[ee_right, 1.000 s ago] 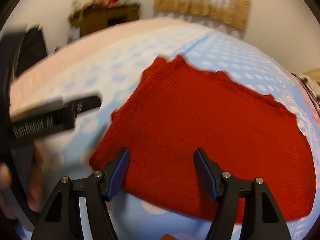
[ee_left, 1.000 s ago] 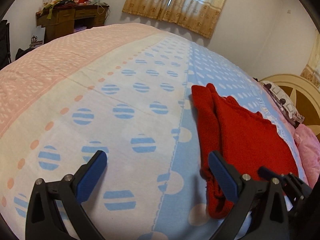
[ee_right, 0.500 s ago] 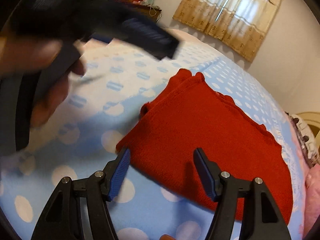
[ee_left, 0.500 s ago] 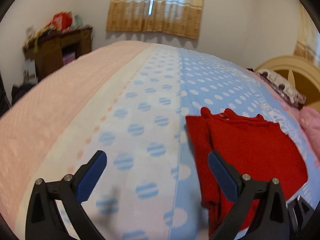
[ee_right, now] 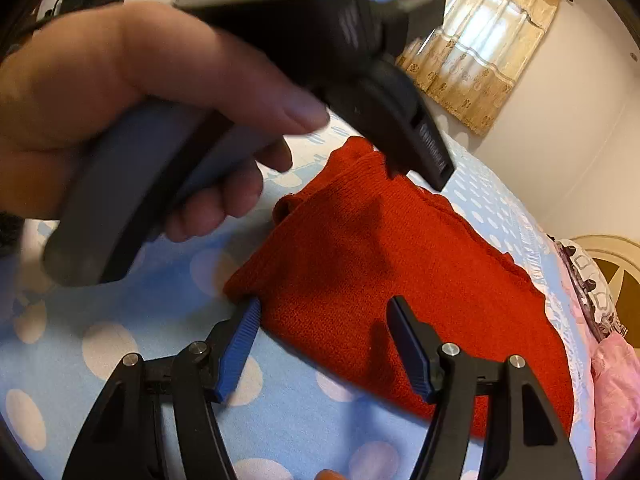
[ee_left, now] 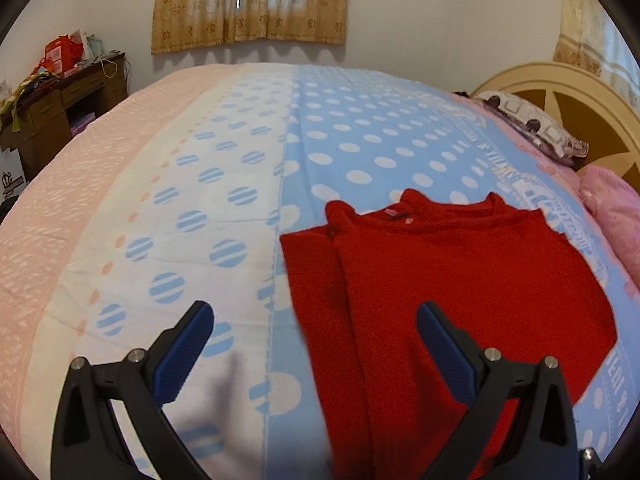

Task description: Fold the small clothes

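A red knit sweater (ee_left: 460,280) lies folded flat on the dotted bedspread (ee_left: 200,200), its collar and label at the far edge. My left gripper (ee_left: 314,312) hovers open above the bed; its right finger hangs over the sweater's left part, its left finger over bare cover. In the right wrist view my right gripper (ee_right: 325,304) is open just above the sweater's (ee_right: 400,264) near left corner, nothing pinched. A hand (ee_right: 120,92) holding the left tool's grey handle (ee_right: 132,184) fills the upper left and hides the sweater's far corner.
A curved wooden headboard (ee_left: 568,92), a patterned pillow (ee_left: 532,124) and a pink cushion (ee_left: 612,208) lie to the right. A cluttered wooden desk (ee_left: 60,100) stands at the far left wall. Curtains (ee_left: 248,4) hang behind the bed. The bedspread's left half is bare.
The left gripper rolled and swung so the sweater now lies square ahead, collar showing. In the right wrist view the hand with the left tool came closer and covers more. The right gripper shifted towards the sweater's corner.
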Motion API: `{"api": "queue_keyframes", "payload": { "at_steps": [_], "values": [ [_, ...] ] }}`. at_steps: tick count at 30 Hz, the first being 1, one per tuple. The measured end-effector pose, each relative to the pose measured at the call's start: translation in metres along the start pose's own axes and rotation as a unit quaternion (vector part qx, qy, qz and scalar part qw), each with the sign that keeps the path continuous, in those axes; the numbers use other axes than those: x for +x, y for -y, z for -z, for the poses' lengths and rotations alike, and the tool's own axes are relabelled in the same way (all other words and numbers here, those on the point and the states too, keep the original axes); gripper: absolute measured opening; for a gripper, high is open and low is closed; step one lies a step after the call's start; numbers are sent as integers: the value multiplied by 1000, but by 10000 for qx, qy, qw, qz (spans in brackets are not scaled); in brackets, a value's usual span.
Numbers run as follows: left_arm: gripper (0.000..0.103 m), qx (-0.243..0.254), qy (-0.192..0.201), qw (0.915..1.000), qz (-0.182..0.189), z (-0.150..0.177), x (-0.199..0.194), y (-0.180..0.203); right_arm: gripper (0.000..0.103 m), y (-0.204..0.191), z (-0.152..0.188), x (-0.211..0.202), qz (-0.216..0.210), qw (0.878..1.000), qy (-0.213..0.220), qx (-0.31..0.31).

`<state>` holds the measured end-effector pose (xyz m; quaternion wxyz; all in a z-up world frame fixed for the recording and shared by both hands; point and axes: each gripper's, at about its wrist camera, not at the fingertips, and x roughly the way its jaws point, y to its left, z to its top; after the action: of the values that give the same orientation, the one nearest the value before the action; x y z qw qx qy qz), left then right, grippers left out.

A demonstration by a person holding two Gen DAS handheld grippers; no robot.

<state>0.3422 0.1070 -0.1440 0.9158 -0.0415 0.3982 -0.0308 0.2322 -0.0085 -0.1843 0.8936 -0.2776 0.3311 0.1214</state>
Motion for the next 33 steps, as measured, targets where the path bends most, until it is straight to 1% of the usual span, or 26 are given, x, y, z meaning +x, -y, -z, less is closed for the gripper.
{"api": "queue_keyframes", "payload": {
  "at_steps": [6,10,12,19,23,27,30,31,33],
  "values": [
    [103,-168,-342,9993,-11,3,23,-11,66,6,1,-1,34,9999,51,96],
    [103,-210,-430,9989,29,8,31,-14,66,20,0,-1,106,9993,29,350],
    [103,-264,-460,9986,87,8,33,-16,66,22,0,1,92,9994,-24,341],
    [103,-281,-444,9983,233,9,37,-19,66,10,1,1,315,9995,-31,-43],
    [103,-372,-419,9975,425,8,38,-24,66,0,-1,-9,536,9980,43,-319],
    [103,-495,-342,9964,603,9,36,-28,66,-10,8,-28,668,9966,124,-474],
    [103,-592,-276,9952,735,9,35,-32,66,-21,11,-29,824,9936,70,-772],
    [103,-629,-252,9946,788,9,35,-33,66,-23,12,-27,878,9924,55,-864],
    [98,-725,-167,9930,915,10,32,-37,66,-30,13,-26,984,9895,52,-1059]
  ]
}}
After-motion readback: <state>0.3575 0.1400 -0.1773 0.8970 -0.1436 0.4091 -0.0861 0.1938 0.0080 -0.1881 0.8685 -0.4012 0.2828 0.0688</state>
